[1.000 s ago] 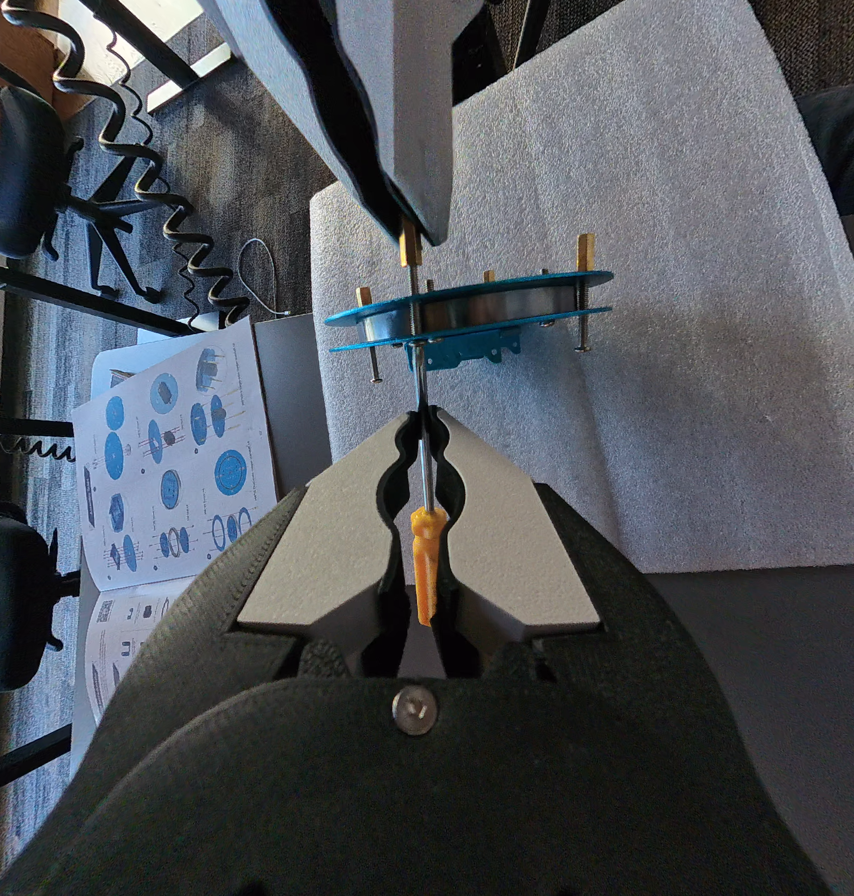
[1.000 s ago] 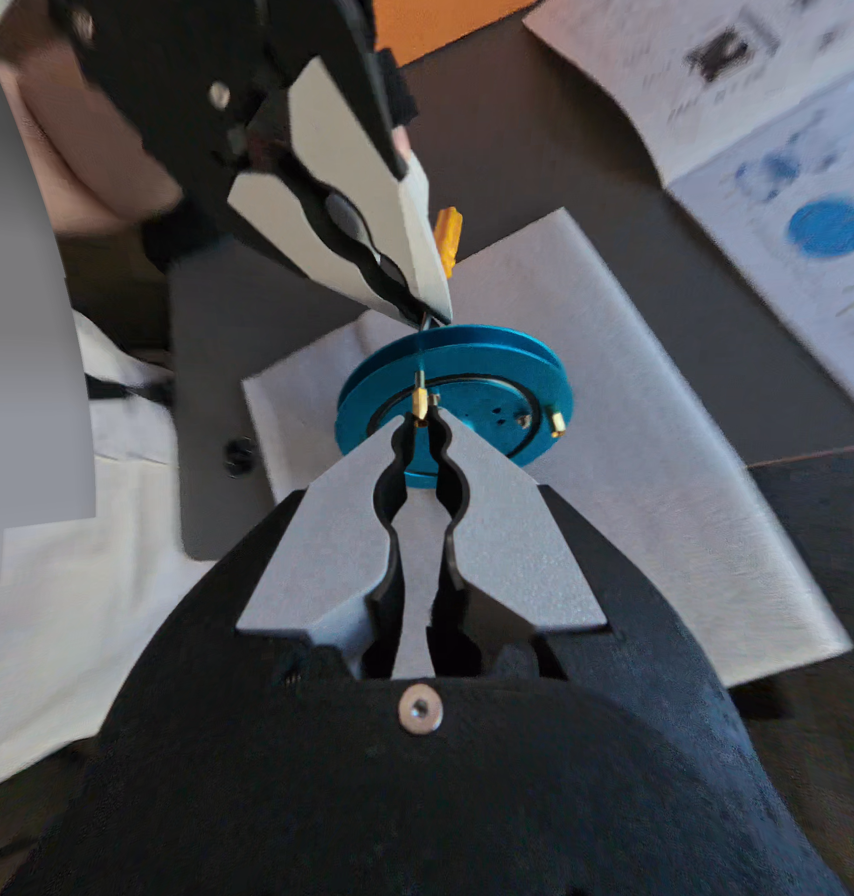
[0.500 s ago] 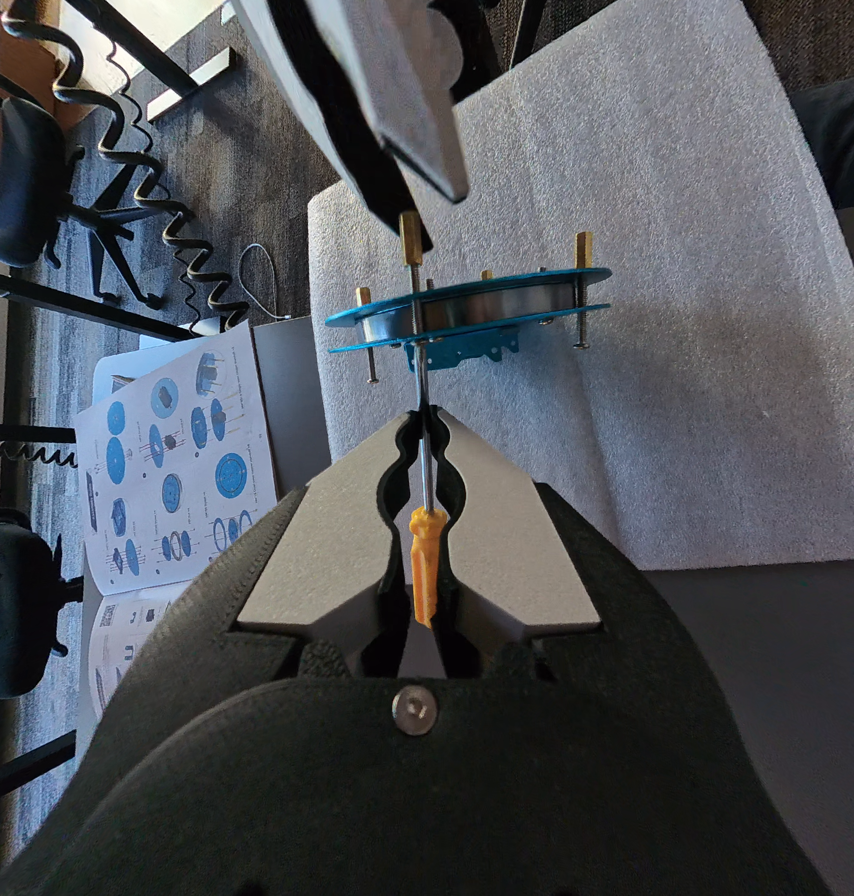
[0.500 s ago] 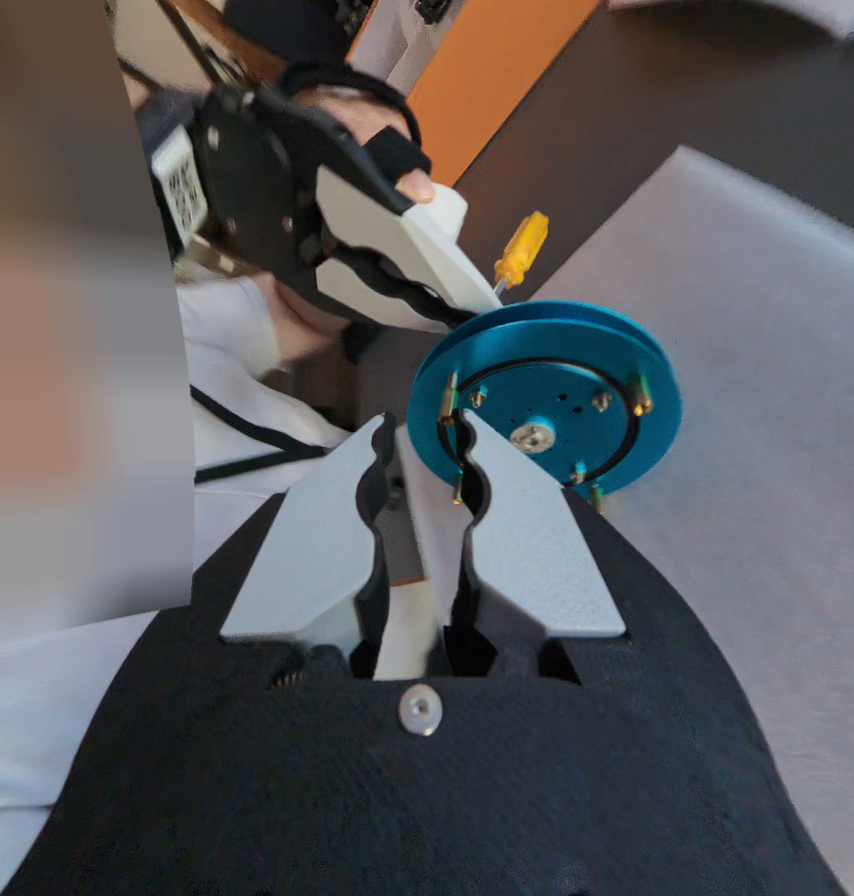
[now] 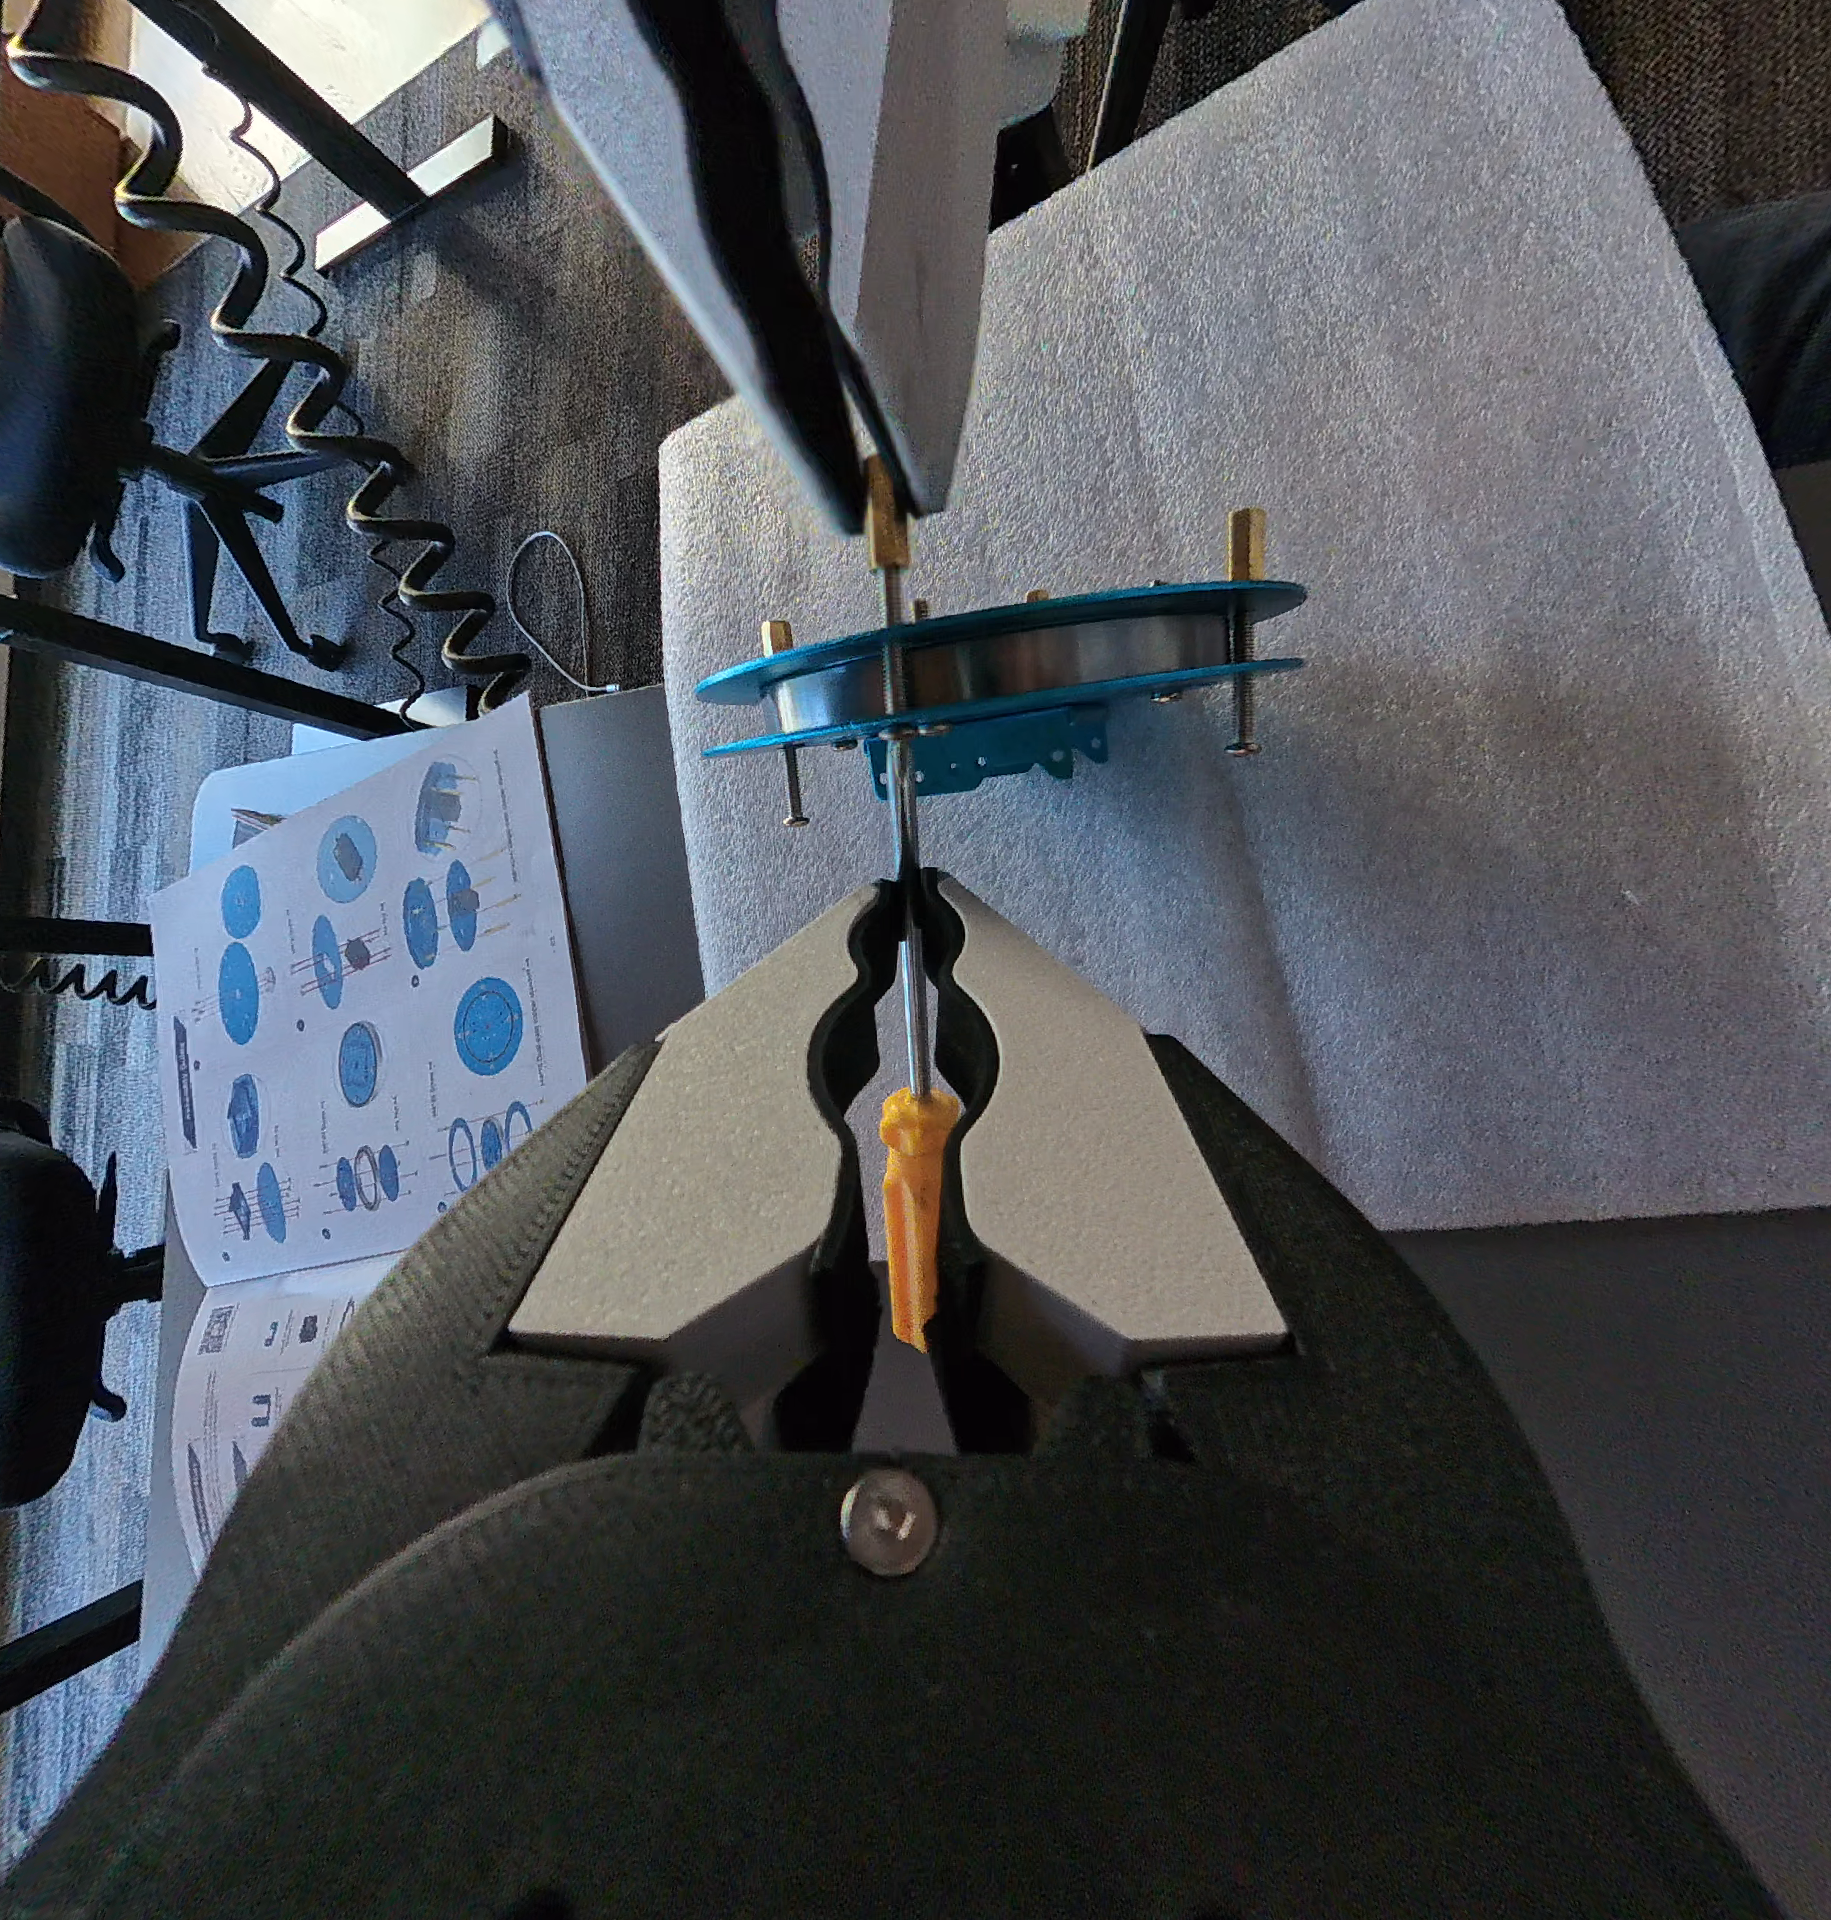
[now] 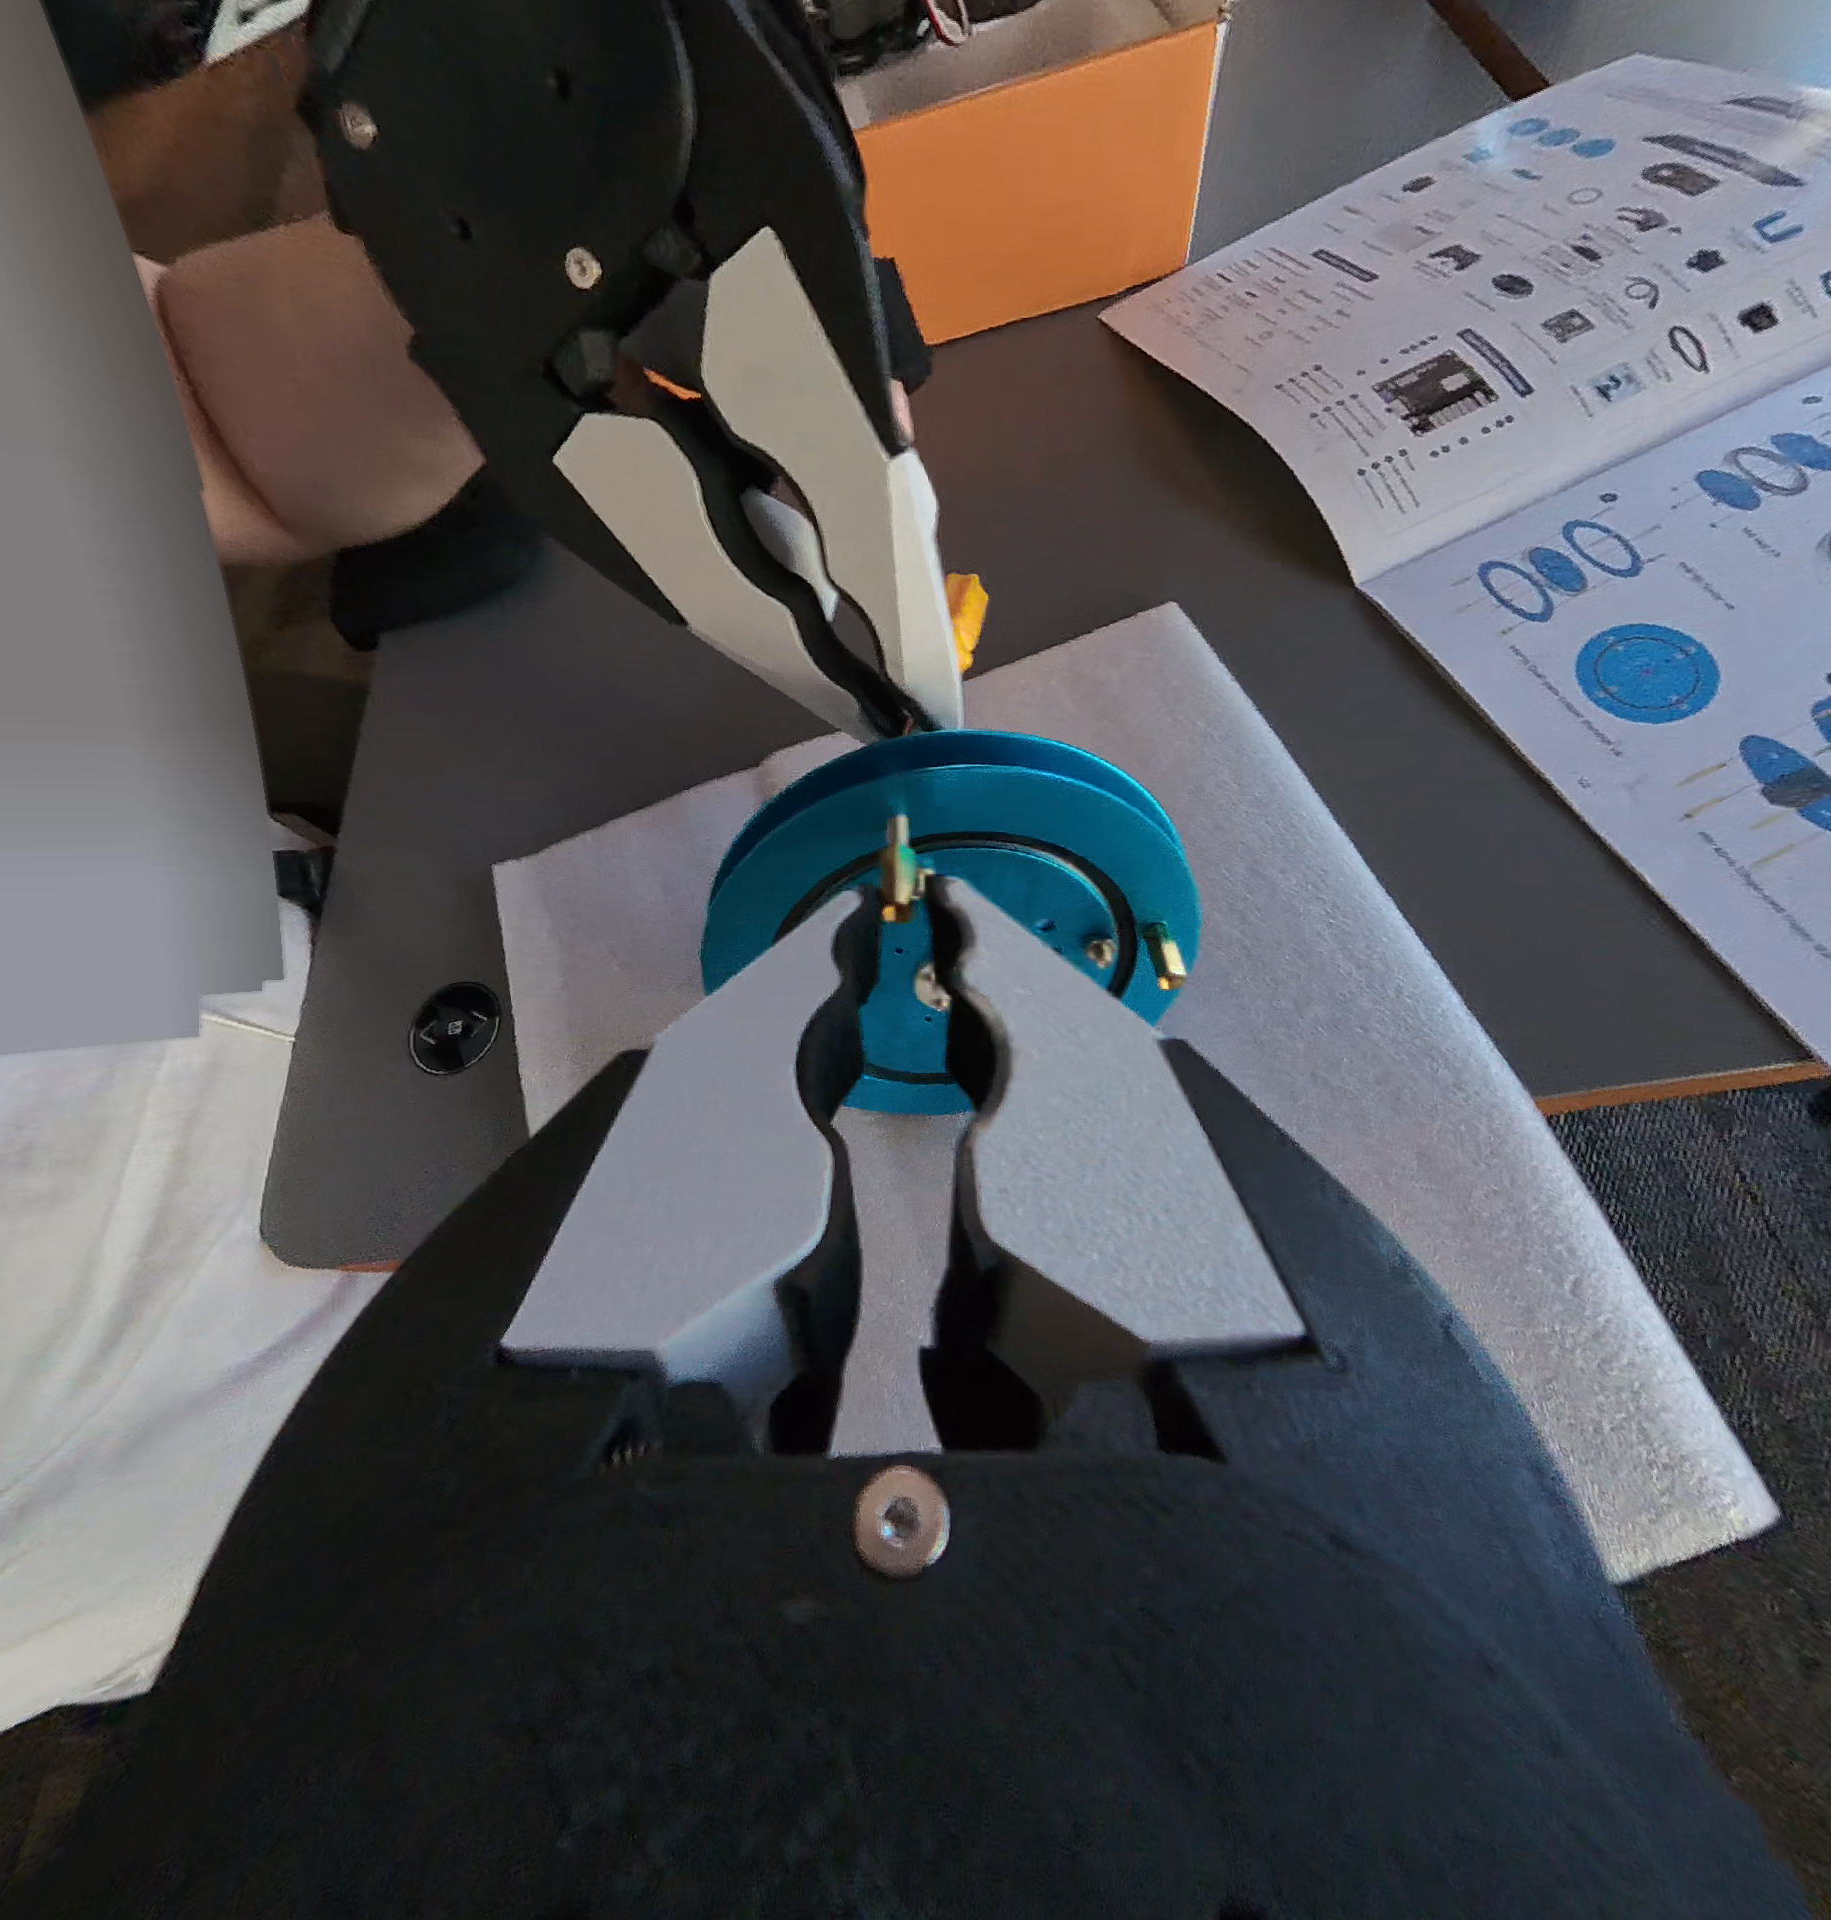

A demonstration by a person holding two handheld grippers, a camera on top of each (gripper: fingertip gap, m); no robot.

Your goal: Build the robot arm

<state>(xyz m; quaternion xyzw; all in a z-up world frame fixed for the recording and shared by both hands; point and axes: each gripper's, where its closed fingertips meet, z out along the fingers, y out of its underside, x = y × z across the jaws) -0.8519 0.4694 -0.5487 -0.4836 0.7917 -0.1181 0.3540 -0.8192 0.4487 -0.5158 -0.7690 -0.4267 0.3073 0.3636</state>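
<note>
The disc assembly [image 6: 947, 914] stood on edge on the foam sheet [image 6: 1306, 935], between the two grippers. The instruction sheet [image 6: 1617, 499] lay right of the foam, a box [image 6: 1025, 208] behind it.

Both wrist cameras sit close, facing opposite sides of the shared blue metal double-disc assembly [image 5: 999, 665] [image 6: 952, 831].

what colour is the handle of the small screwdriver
Orange; the small orange-handled screwdriver shows best in the left wrist view.

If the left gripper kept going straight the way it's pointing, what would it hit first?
Probably the blue disc assembly: the left gripper holds a screwdriver whose tip already meets a screw on its underside.
</note>
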